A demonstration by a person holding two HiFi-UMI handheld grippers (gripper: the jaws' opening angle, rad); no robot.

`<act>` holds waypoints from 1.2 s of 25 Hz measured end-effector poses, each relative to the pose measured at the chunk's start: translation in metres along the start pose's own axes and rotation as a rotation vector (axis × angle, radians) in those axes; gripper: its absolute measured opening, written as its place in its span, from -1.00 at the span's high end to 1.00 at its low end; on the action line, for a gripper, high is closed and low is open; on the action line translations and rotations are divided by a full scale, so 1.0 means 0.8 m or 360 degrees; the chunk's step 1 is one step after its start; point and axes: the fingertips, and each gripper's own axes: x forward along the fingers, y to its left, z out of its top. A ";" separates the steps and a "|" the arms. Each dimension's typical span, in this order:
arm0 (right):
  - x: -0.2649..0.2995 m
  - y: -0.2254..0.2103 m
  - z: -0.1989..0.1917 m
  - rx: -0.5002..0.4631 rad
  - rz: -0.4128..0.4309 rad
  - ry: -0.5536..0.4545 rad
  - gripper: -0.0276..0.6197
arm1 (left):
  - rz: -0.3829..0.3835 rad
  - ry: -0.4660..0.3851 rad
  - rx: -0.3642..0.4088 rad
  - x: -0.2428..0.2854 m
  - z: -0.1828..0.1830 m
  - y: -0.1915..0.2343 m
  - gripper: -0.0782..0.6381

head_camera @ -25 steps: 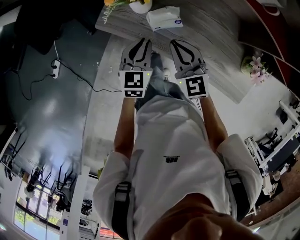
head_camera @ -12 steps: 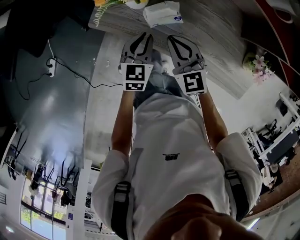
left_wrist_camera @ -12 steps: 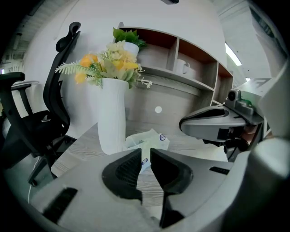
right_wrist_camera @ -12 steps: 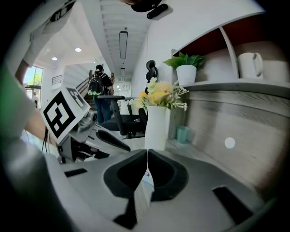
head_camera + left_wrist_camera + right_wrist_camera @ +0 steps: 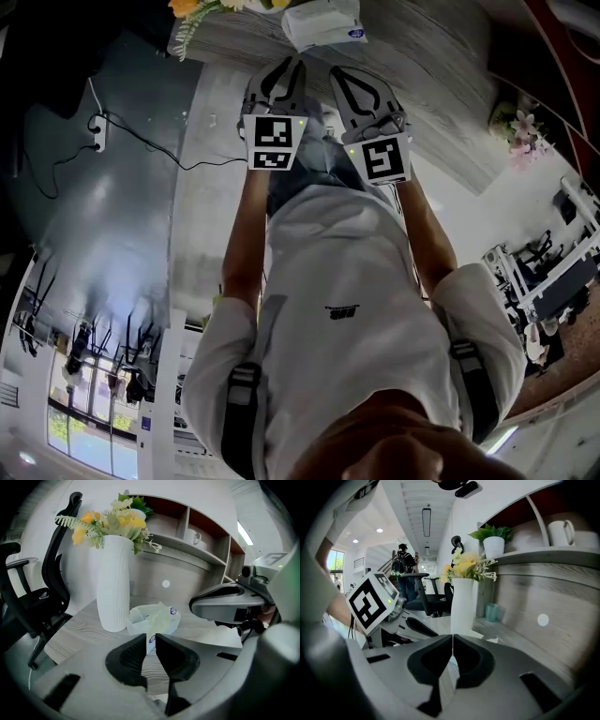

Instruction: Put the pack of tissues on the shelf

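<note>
The tissue pack (image 5: 323, 23), white plastic with a blue label, lies on the grey wood table (image 5: 441, 84) just ahead of both grippers. In the left gripper view the tissue pack (image 5: 154, 619) sits right beyond my left gripper (image 5: 151, 637), whose jaws stand a narrow slit apart with nothing between them. My left gripper (image 5: 281, 80) and right gripper (image 5: 361, 89) are held side by side over the table's near edge. In its own view my right gripper (image 5: 452, 635) is shut and empty. The shelf (image 5: 187, 548) runs above the table's back and carries a white mug (image 5: 194, 537).
A tall white vase with yellow flowers (image 5: 114, 583) stands left of the pack. A black office chair (image 5: 42, 592) is at the left. A power strip and cable (image 5: 98, 127) lie on the floor. The shelf (image 5: 543, 555) holds a potted plant (image 5: 494, 543). A person (image 5: 401, 564) stands far off.
Both grippers have moved forward toward the table and the tissue pack. The pack and vase now sit closer to the head view's top edge.
</note>
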 end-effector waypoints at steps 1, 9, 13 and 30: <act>0.001 0.000 -0.002 0.0001 0.0005 0.0006 0.83 | 0.0002 0.0010 -0.0001 0.003 -0.003 0.001 0.57; 0.011 -0.001 -0.017 0.0021 0.0021 0.0039 0.83 | 0.0006 0.0074 -0.0010 0.029 -0.021 0.009 0.57; 0.014 -0.004 -0.020 0.0054 0.0016 0.0030 0.83 | 0.0002 0.0083 -0.0031 0.040 -0.027 0.011 0.54; 0.022 -0.015 -0.016 0.0060 -0.0008 0.0054 0.83 | -0.0012 0.0149 -0.0079 0.074 -0.046 0.016 0.44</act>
